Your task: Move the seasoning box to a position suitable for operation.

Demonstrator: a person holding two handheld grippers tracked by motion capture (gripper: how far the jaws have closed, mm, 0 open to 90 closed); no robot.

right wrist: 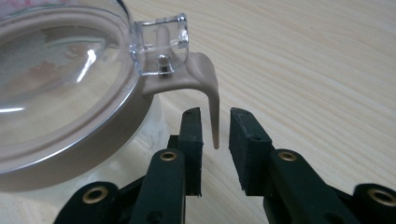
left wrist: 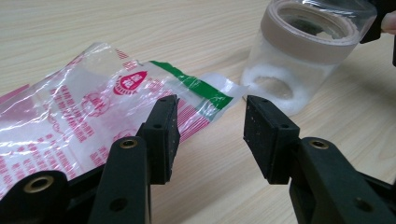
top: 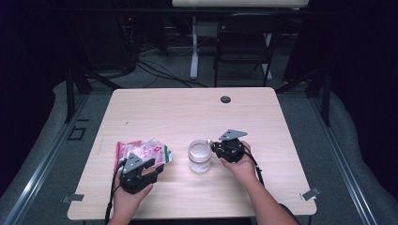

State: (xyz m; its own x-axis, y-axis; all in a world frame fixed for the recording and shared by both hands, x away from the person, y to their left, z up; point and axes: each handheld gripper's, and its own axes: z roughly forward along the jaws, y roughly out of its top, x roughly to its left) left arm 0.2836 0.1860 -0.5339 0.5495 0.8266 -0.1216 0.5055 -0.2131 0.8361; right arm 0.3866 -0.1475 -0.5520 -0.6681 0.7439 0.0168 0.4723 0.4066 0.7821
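A clear jar (top: pixel 199 157) with a beige collar and a clear hinged lid (right wrist: pixel 60 70) stands near the table's middle, with white grains in its bottom (left wrist: pixel 275 86). Its beige latch lever (right wrist: pixel 211 93) hangs between the pads of my right gripper (right wrist: pixel 215 126), which stands open with a gap on each side; in the high view my right gripper (top: pixel 213 147) is just right of the jar. A pink and white plastic bag (top: pixel 141 151) with a green-striped corner (left wrist: pixel 205 91) lies left of the jar. My left gripper (left wrist: pixel 210 126) is open over that corner, low on the bag (top: pixel 155 166).
The wooden table (top: pixel 197 112) has a dark grommet hole (top: pixel 225 99) near its far edge and metal clips (top: pixel 310 193) at its front corners. A folding chair (top: pixel 244 42) and cables stand on the floor beyond the table.
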